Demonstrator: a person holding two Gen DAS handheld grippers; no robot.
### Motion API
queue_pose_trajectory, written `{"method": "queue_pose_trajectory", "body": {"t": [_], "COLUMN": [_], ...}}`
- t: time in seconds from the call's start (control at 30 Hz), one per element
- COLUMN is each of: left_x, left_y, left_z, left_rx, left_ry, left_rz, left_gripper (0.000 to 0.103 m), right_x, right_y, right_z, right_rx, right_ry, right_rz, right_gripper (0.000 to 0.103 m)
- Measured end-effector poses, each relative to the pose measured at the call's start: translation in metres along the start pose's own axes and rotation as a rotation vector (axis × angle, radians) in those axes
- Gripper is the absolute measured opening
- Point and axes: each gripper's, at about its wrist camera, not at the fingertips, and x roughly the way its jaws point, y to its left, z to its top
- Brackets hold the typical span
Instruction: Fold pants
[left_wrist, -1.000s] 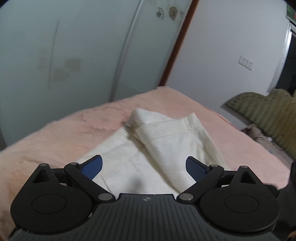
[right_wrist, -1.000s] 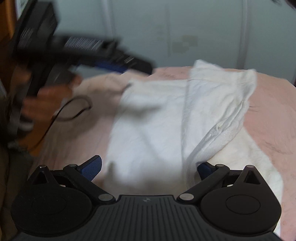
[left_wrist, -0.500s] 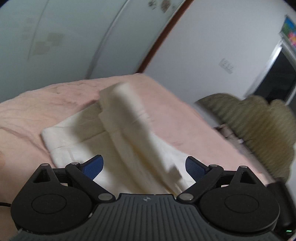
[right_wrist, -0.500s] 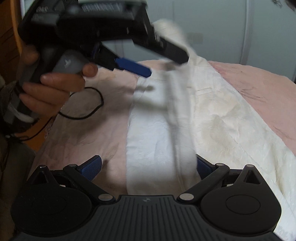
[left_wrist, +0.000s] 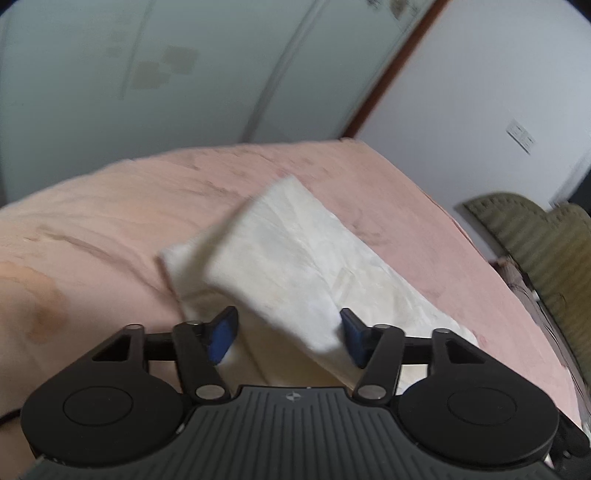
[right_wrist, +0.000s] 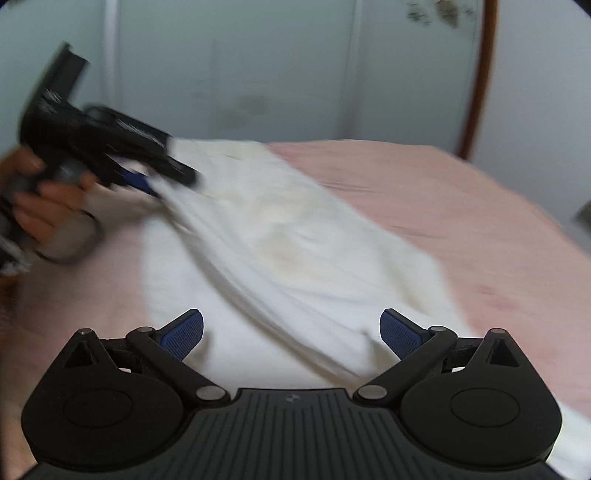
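White pants (left_wrist: 295, 258) lie partly folded on a pink bed cover (left_wrist: 110, 221). My left gripper (left_wrist: 288, 325) is closing its jaws around a raised, blurred fold of the pants; a gap still shows at the left pad. In the right wrist view the left gripper (right_wrist: 162, 181) sits at the far corner of the pants (right_wrist: 295, 240), and a ridge of cloth runs from it toward me. My right gripper (right_wrist: 291, 325) stands wide open just above the near part of the pants, with cloth under it but none pinched.
A person's hand (right_wrist: 40, 206) holds the left gripper, with a dark cable (right_wrist: 81, 243) looping under it. Pale wardrobe doors (left_wrist: 147, 92) stand behind the bed. An olive headboard (left_wrist: 535, 240) is at the right. Bare pink cover (right_wrist: 480, 221) lies right of the pants.
The left gripper's jaws have narrowed around the fold and it has dropped toward the bed. The right gripper has swung sideways, staying open; the pants now run diagonally across its view.
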Motion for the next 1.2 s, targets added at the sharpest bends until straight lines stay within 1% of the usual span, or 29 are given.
{"method": "queue_pose_trajectory", "body": {"t": [0.03, 0.07, 0.1, 0.13, 0.17, 0.2, 0.23, 0.27, 0.3, 0.33, 0.37, 0.4, 0.43, 0.5, 0.57, 0.63, 0.73, 0.77, 0.83, 0.9, 0.93, 1.03, 1.07, 1.1, 1.13, 1.2], "left_x": [-0.001, -0.002, -0.002, -0.002, -0.002, -0.001, -0.002, -0.003, -0.005, -0.007, -0.009, -0.009, -0.01, -0.011, -0.012, -0.014, -0.008, -0.004, 0.005, 0.005, 0.0, -0.019, -0.022, -0.02, -0.015, 0.001], "left_y": [0.003, 0.006, 0.007, 0.007, 0.006, 0.004, 0.002, 0.0, -0.003, -0.006, -0.008, -0.009, -0.01, -0.012, -0.009, -0.005, 0.005, 0.007, 0.008, 0.003, -0.002, -0.017, -0.019, -0.02, -0.019, -0.015], "left_z": [0.002, 0.003, 0.005, 0.005, 0.005, 0.005, 0.003, 0.002, 0.0, -0.002, -0.003, -0.004, -0.004, -0.004, -0.001, 0.002, 0.006, 0.005, 0.001, -0.005, -0.007, -0.01, -0.01, -0.008, -0.007, -0.008], "left_rx": [-0.007, -0.01, -0.008, 0.0, 0.014, 0.025, 0.036, 0.05, 0.07, 0.089, 0.106, 0.12, 0.131, 0.152, 0.172, 0.181, 0.168, 0.177, 0.194, 0.233, 0.26, 0.344, 0.358, 0.364, 0.364, 0.354], "left_ry": [-0.008, -0.011, -0.011, -0.007, 0.001, 0.007, 0.006, 0.002, -0.006, -0.016, -0.025, -0.031, -0.034, -0.038, -0.045, -0.05, -0.017, 0.001, 0.003, -0.027, -0.057, -0.192, -0.211, -0.212, -0.195, -0.125], "left_rz": [0.006, 0.009, 0.016, 0.02, 0.021, 0.028, 0.036, 0.04, 0.045, 0.049, 0.053, 0.054, 0.054, 0.048, 0.034, 0.025, 0.024, 0.03, 0.05, 0.076, 0.083, 0.08, 0.075, 0.078, 0.091, 0.145], "left_gripper": [0.065, 0.064, 0.057, 0.042, 0.032, 0.029, 0.025, 0.022, 0.021, 0.02, 0.019, 0.019, 0.018, 0.017, 0.016, 0.016, 0.016, 0.016, 0.016, 0.016, 0.016, 0.016, 0.016, 0.016, 0.016, 0.016], "right_x": [-0.001, -0.003, -0.002, 0.0, 0.003, 0.007, 0.012, 0.011, 0.012, 0.01, 0.007, 0.003, 0.007, -0.002, -0.005, -0.015, -0.024, -0.023, -0.017, -0.014, -0.015, -0.021, -0.022, -0.021, -0.021, -0.018], "right_y": [-0.001, -0.004, -0.006, -0.007, -0.007, -0.003, 0.002, 0.004, 0.009, 0.01, 0.012, 0.014, 0.023, 0.029, 0.037, 0.049, 0.062, 0.064, 0.065, 0.069, 0.073, 0.079, 0.081, 0.081, 0.083, 0.089], "right_z": [-0.002, -0.004, -0.006, -0.008, -0.01, -0.012, -0.013, -0.016, -0.019, -0.02, -0.021, -0.024, -0.024, -0.027, -0.024, -0.024, -0.029, -0.032, -0.038, -0.039, -0.038, -0.036, -0.037, -0.039, -0.041, -0.044], "right_rx": [-0.03, -0.06, -0.081, -0.097, -0.116, -0.139, -0.161, -0.178, -0.183, -0.181, -0.176, -0.169, -0.163, -0.155, -0.136, -0.118, -0.079, -0.064, -0.028, -0.016, -0.022, 0.0, 0.014, 0.032, 0.048, 0.061], "right_ry": [0.015, 0.034, 0.055, 0.076, 0.097, 0.113, 0.12, 0.122, 0.122, 0.118, 0.111, 0.108, 0.109, 0.115, 0.118, 0.115, 0.114, 0.112, 0.113, 0.104, 0.096, 0.062, 0.057, 0.055, 0.056, 0.058], "right_rz": [-0.026, -0.045, -0.062, -0.082, -0.105, -0.132, -0.156, -0.174, -0.185, -0.193, -0.2, -0.205, -0.203, -0.189, -0.149, -0.09, -0.013, -0.007, -0.003, -0.02, -0.033, -0.047, -0.044, -0.036, -0.021, -0.002], "right_gripper": [0.102, 0.097, 0.085, 0.076, 0.053, 0.041, 0.036, 0.029, 0.024, 0.022, 0.018, 0.015, 0.015, 0.012, 0.011, 0.011, 0.011, 0.011, 0.011, 0.011, 0.011, 0.011, 0.011, 0.011, 0.011, 0.011]}}
